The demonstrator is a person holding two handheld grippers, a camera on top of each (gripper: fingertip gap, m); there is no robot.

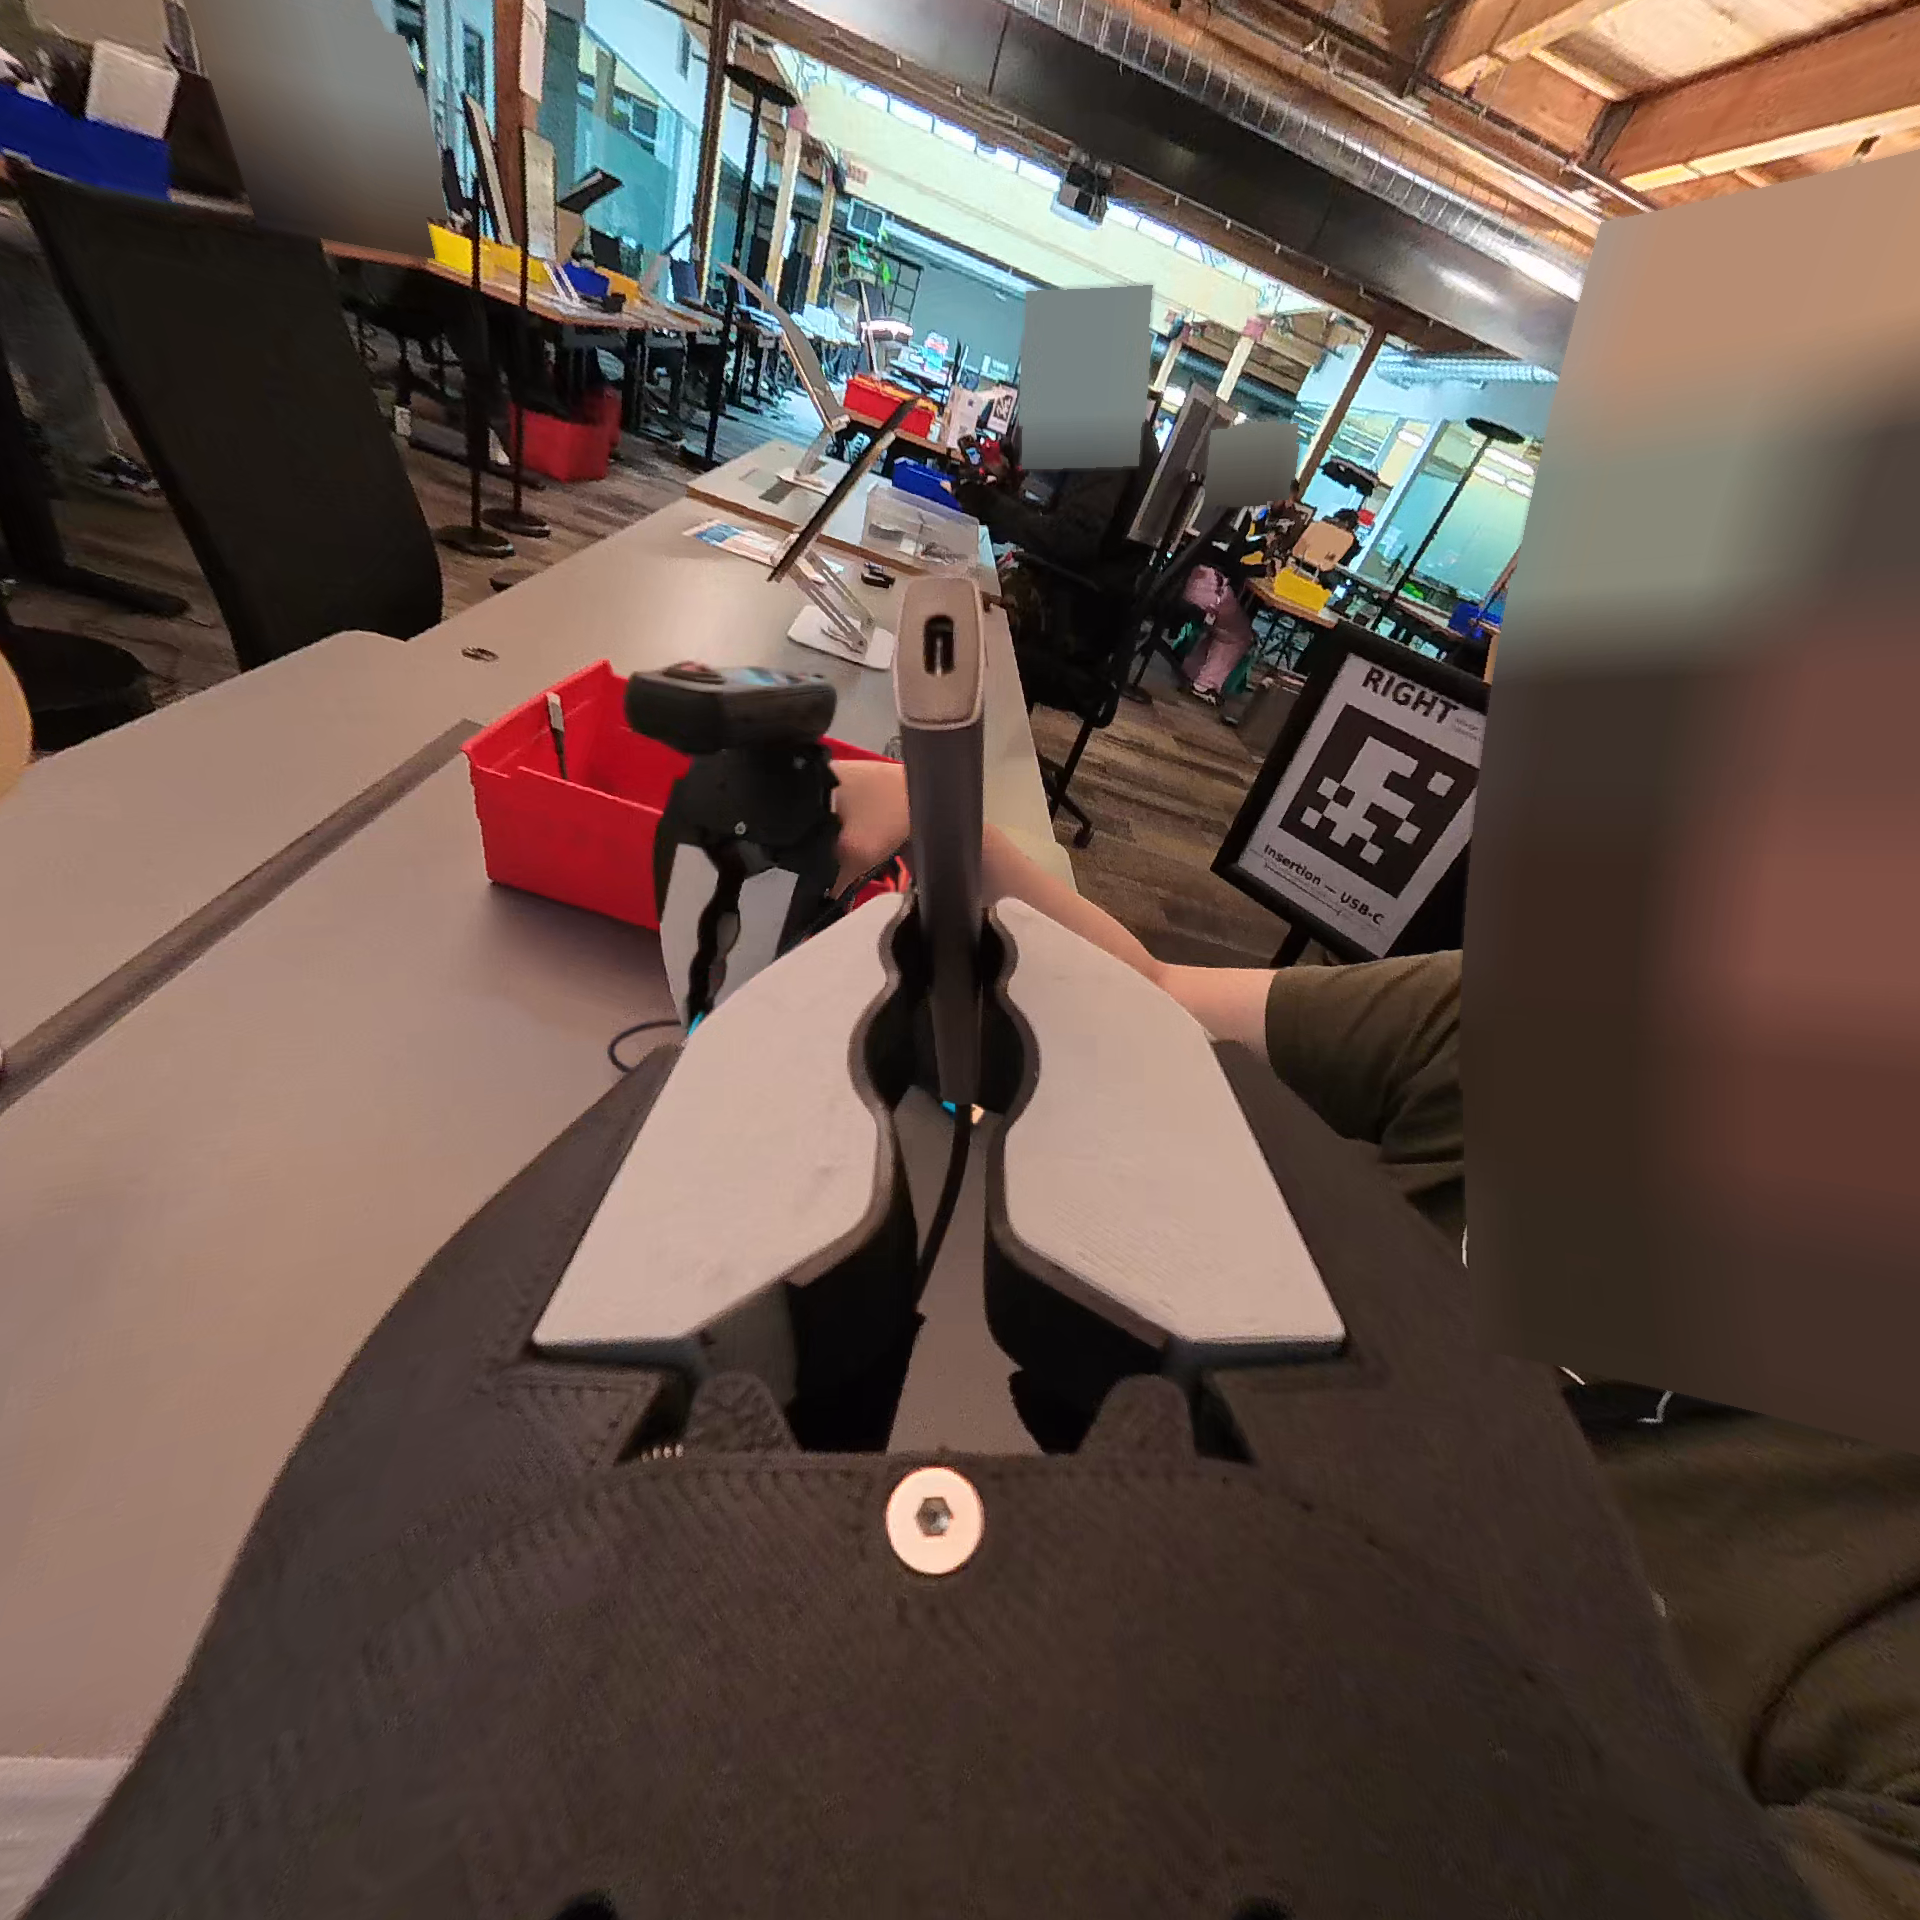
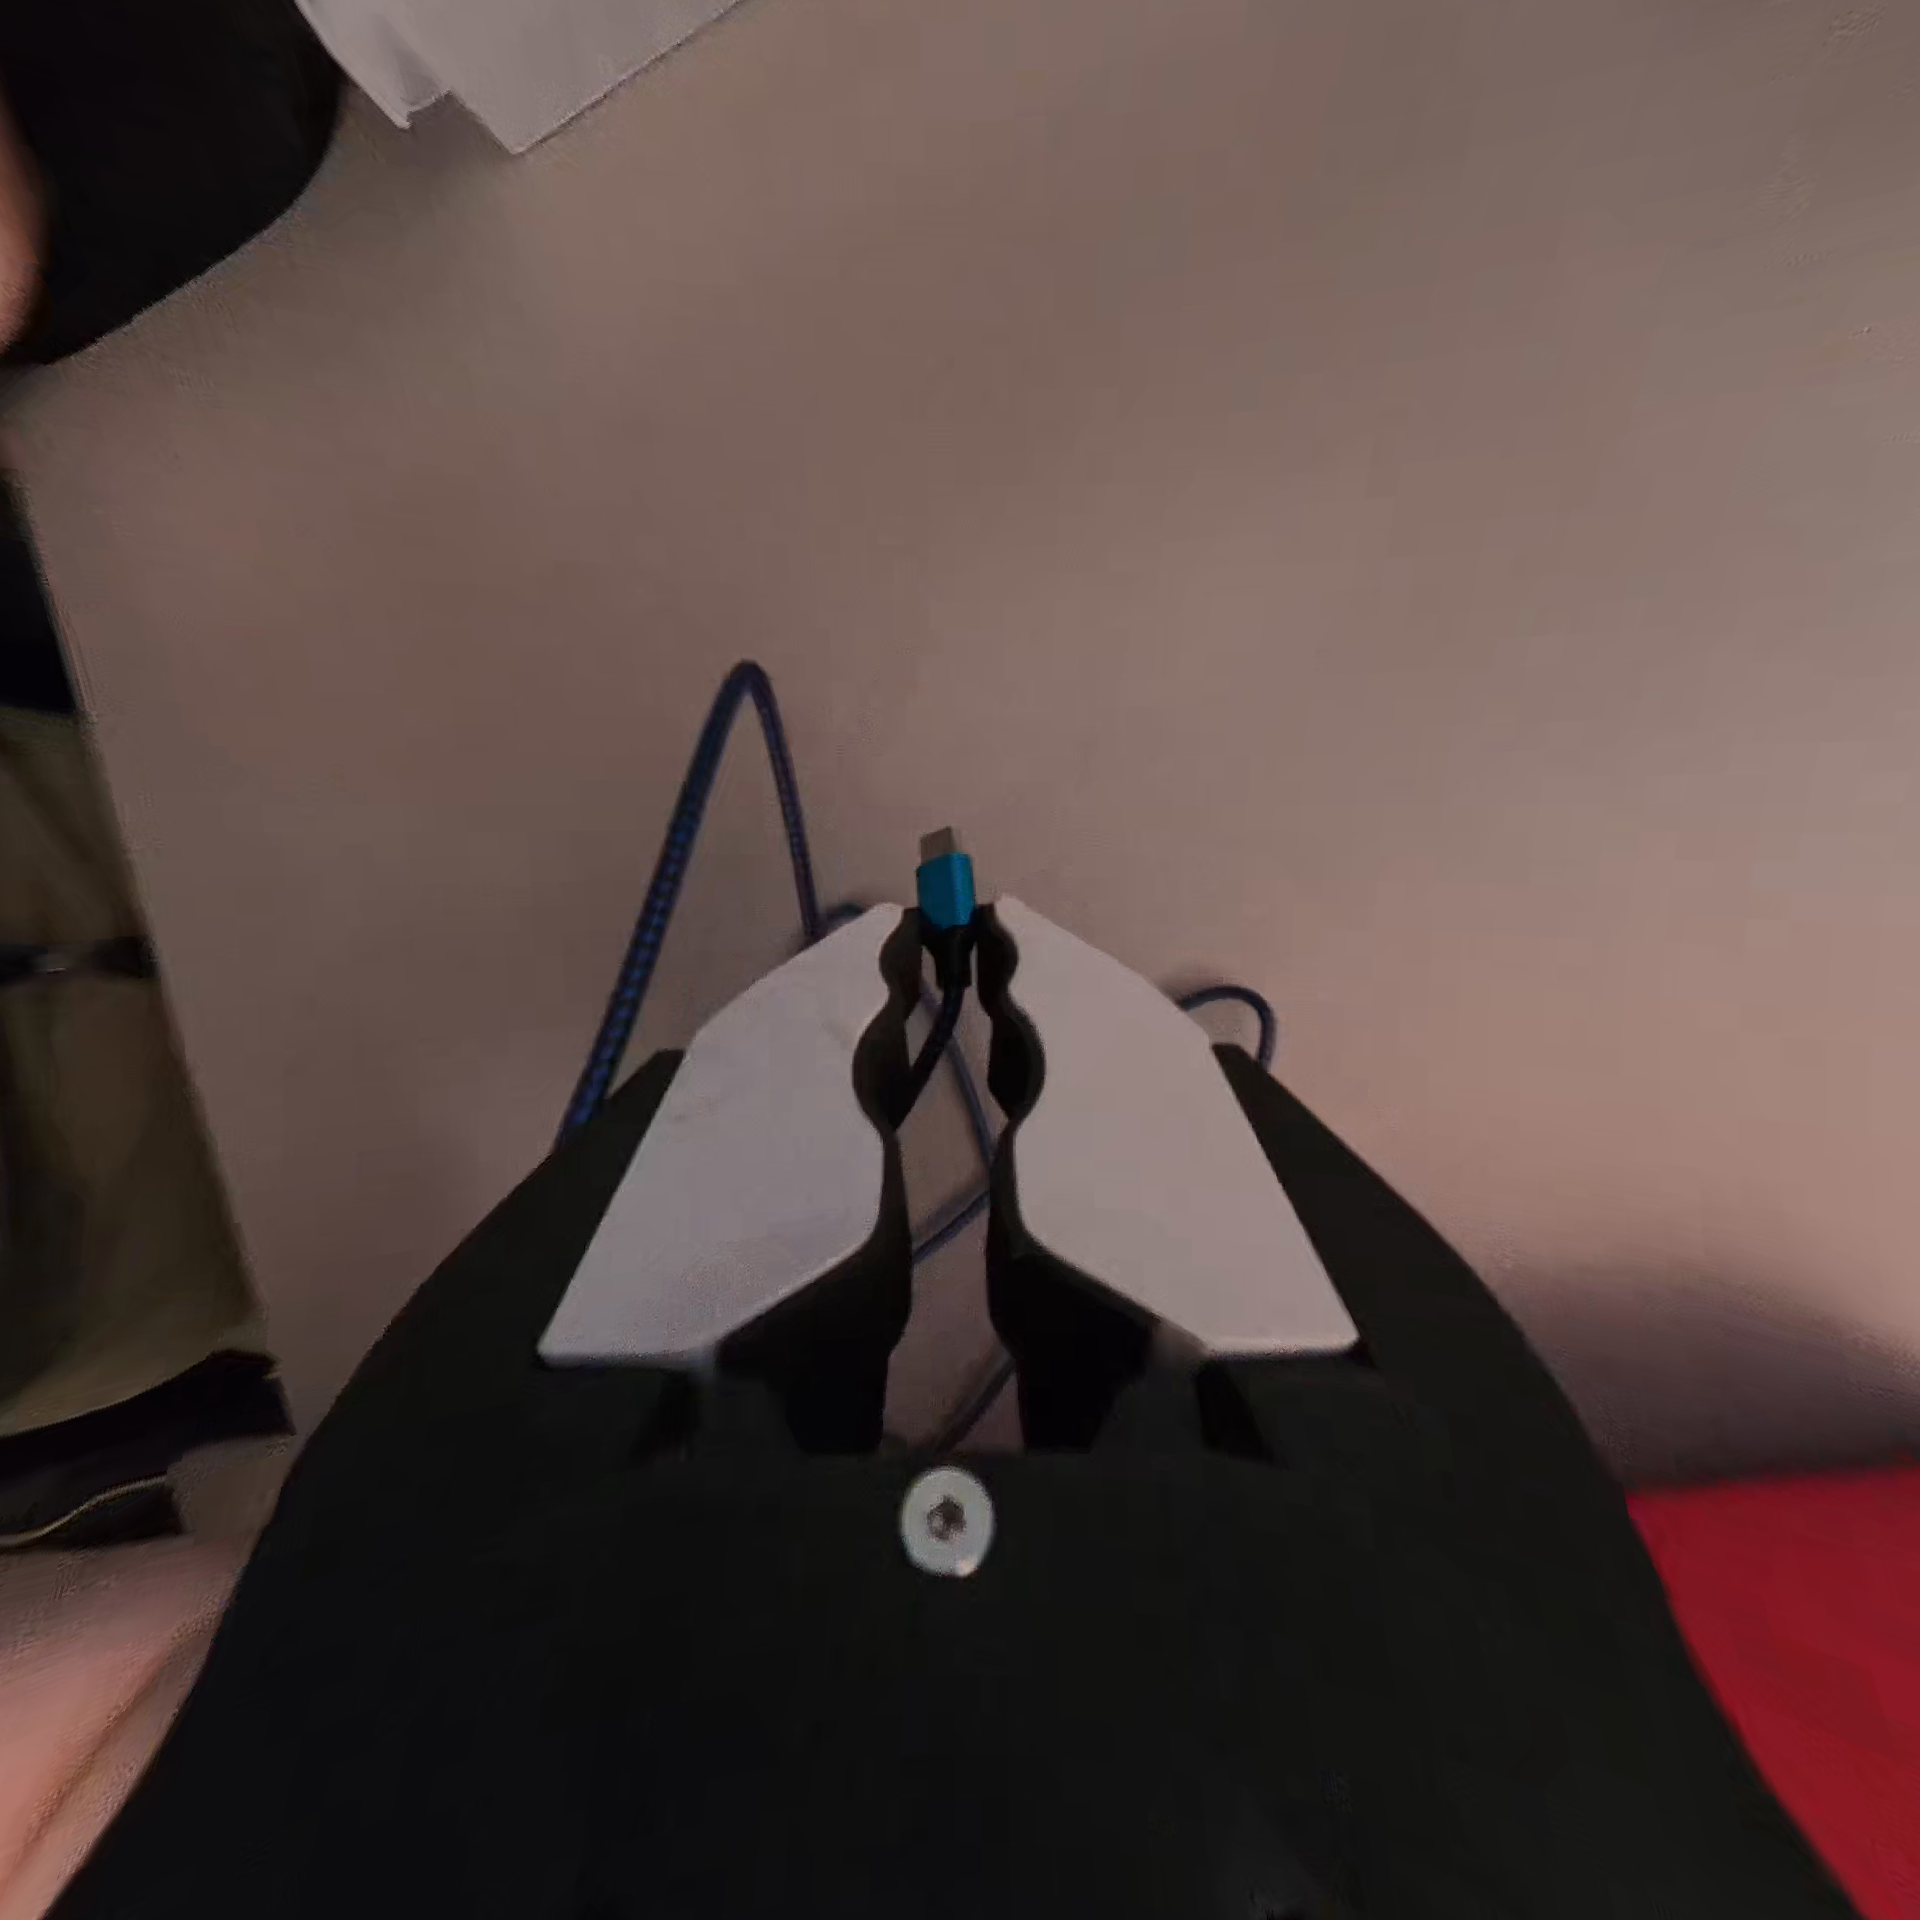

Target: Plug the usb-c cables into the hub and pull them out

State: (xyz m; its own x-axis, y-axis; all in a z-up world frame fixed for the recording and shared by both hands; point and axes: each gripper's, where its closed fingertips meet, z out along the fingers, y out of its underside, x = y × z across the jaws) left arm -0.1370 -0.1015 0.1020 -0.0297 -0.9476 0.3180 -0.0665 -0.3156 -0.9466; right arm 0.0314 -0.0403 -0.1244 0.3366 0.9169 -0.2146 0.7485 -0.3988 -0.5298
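Above the smooth grey desk, a slim metal hub is clamped in the left gripper jaws, while a blue-shelled braided cable plug is pinched in the right gripper jaws.

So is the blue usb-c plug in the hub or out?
Out. The blue plug sits bare-tipped in the right claw; the hub port facing the left camera is empty.

The right gripper has its two pale fingers closed on a blue usb-c cable just behind its plug. The plug's light-blue housing and metal tip stick out past the fingertips, pointing away from the camera. Behind the fingers the braided cable loops up in a narrow arch over the grey table and trails back under the gripper. A red bin shows at the lower right corner.
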